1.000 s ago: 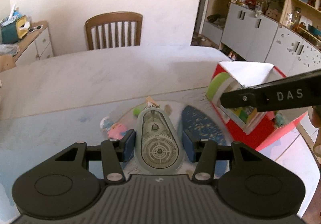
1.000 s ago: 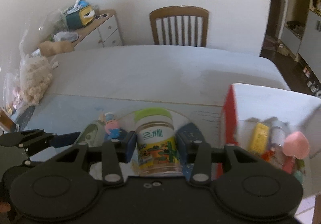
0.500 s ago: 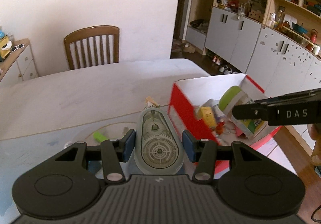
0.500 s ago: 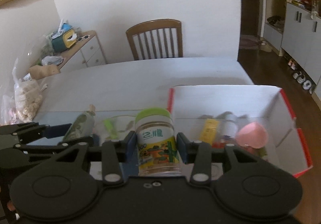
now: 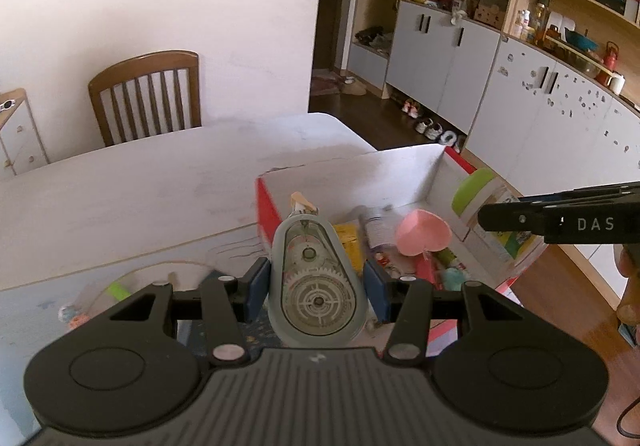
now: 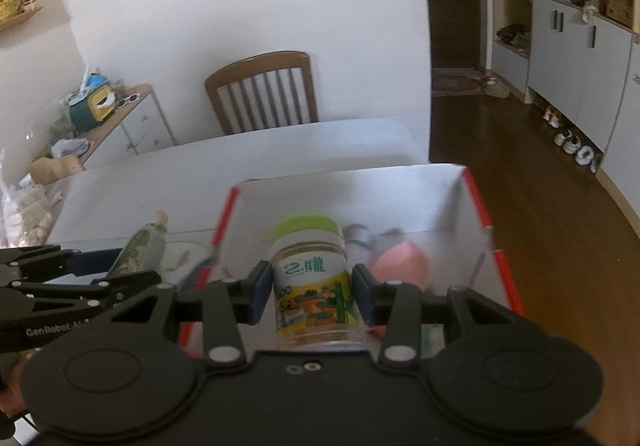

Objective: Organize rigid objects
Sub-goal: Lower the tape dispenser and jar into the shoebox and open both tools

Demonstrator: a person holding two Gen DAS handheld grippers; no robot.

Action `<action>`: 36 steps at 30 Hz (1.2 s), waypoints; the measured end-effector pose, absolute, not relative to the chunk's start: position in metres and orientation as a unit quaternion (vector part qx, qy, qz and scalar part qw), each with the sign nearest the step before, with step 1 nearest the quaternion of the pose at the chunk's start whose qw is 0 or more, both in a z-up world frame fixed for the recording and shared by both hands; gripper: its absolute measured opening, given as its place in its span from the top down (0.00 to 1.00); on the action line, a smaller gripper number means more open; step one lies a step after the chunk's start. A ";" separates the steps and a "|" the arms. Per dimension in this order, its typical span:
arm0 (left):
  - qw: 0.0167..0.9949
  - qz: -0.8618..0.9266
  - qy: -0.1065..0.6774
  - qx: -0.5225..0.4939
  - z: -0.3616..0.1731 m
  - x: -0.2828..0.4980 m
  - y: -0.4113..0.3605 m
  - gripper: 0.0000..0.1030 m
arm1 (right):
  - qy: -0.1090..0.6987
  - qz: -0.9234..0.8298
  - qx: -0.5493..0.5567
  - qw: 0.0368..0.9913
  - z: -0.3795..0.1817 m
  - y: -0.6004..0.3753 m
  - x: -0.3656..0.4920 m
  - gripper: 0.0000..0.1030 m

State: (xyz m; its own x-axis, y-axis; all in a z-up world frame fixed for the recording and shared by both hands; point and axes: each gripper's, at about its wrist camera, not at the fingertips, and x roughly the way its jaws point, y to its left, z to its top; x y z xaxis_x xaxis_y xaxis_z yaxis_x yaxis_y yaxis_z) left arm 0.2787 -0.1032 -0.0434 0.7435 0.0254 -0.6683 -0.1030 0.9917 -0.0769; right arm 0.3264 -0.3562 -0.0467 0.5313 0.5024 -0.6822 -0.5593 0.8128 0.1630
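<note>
My left gripper (image 5: pixel 317 288) is shut on a grey correction-tape dispenser (image 5: pixel 316 286) and holds it above the near left corner of a red and white box (image 5: pixel 264 202). My right gripper (image 6: pixel 312 292) is shut on a green-lidded jar (image 6: pixel 310 282) and holds it upright over the box (image 6: pixel 476 198). The jar (image 5: pixel 476 192) and right gripper also show at the right of the left wrist view. The left gripper with the dispenser (image 6: pixel 140 250) shows at the left of the right wrist view. The box holds a pink heart-shaped object (image 5: pixel 423 232) and several small items.
The box stands at the right end of a white table (image 5: pixel 140 182). A wooden chair (image 5: pixel 146 94) stands at the far side. Small toys (image 5: pixel 72 316) and a green piece (image 5: pixel 116 290) lie on the table at the lower left. Cabinets (image 5: pixel 460 58) line the right wall.
Both grippers have moved right with their loads, from over the table's toys to over the box. The jar now hangs inside the box's outline.
</note>
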 end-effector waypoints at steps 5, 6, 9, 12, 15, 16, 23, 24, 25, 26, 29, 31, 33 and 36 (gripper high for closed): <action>0.928 0.028 0.369 -0.048 -0.049 0.299 -0.115 0.51 | 0.382 0.293 -0.036 0.876 -0.054 -0.379 0.342 0.58; 0.926 0.026 0.373 -0.048 -0.050 0.306 -0.119 0.51 | 0.383 0.291 -0.036 0.876 -0.056 -0.381 0.344 0.58; 0.923 0.023 0.381 -0.045 -0.055 0.325 -0.128 0.51 | 0.384 0.284 -0.042 0.877 -0.063 -0.388 0.350 0.58; 0.920 0.018 0.388 -0.045 -0.060 0.346 -0.133 0.51 | 0.386 0.281 -0.048 0.877 -0.069 -0.391 0.358 0.58; 0.915 0.013 0.398 -0.056 -0.068 0.365 -0.134 0.51 | 0.389 0.280 -0.054 0.876 -0.075 -0.390 0.365 0.58; 0.914 0.015 0.401 -0.058 -0.071 0.371 -0.134 0.51 | 0.390 0.280 -0.056 0.876 -0.077 -0.389 0.366 0.58; 0.904 0.008 0.424 -0.051 -0.092 0.406 -0.140 0.51 | 0.401 0.279 -0.076 0.869 -0.094 -0.381 0.382 0.58; 0.903 0.006 0.428 -0.050 -0.095 0.411 -0.140 0.51 | 0.403 0.277 -0.081 0.868 -0.097 -0.379 0.386 0.58; 0.901 0.006 0.431 -0.051 -0.098 0.414 -0.142 0.51 | 0.404 0.276 -0.086 0.868 -0.099 -0.377 0.390 0.58; 0.899 0.007 0.435 -0.051 -0.101 0.418 -0.143 0.51 | 0.405 0.274 -0.091 0.867 -0.101 -0.375 0.394 0.58; 0.893 0.009 0.446 -0.052 -0.110 0.429 -0.144 0.51 | 0.406 0.276 -0.107 0.865 -0.109 -0.367 0.404 0.58; 0.890 0.010 0.453 -0.047 -0.116 0.435 -0.145 0.51 | 0.406 0.277 -0.117 0.863 -0.114 -0.361 0.411 0.58; 0.887 0.011 0.460 -0.041 -0.120 0.440 -0.146 0.51 | 0.407 0.279 -0.127 0.860 -0.118 -0.356 0.417 0.58; 0.881 0.011 0.470 -0.044 -0.126 0.446 -0.145 0.51 | 0.411 0.281 -0.142 0.856 -0.124 -0.350 0.423 0.58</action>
